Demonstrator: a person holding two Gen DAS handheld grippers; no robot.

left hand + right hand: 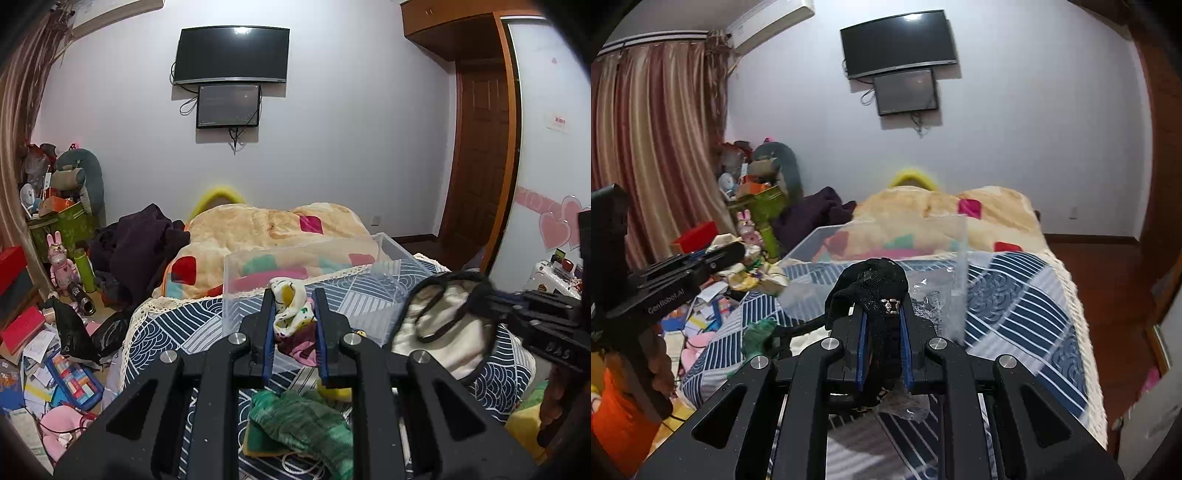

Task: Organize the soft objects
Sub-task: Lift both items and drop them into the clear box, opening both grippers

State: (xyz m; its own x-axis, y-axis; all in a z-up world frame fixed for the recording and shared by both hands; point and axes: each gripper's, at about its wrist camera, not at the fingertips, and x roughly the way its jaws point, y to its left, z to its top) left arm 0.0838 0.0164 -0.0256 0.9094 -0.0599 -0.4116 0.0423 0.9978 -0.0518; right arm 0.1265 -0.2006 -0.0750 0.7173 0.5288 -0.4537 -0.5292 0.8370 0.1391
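Observation:
My left gripper [294,297] is shut on a white patterned cloth [291,308] with yellow and purple, held in front of a clear plastic box [258,269] on the bed. My right gripper [882,308] is shut on a black knitted piece [877,286]; in the left wrist view it shows as a black-rimmed, cream-lined hat [448,325] held by the right gripper [517,310] to the right of the box. A green knitted cloth [306,421] lies on the blue patterned bedspread [177,325] below my left gripper. The left gripper [733,253] also shows at the left in the right wrist view.
A folded orange quilt [266,229] and dark clothes [140,247] lie at the far end of the bed. The floor at left is littered with papers, books and toys [55,354]. A wooden door [476,155] stands at right. Crinkled clear plastic [929,299] lies near the box.

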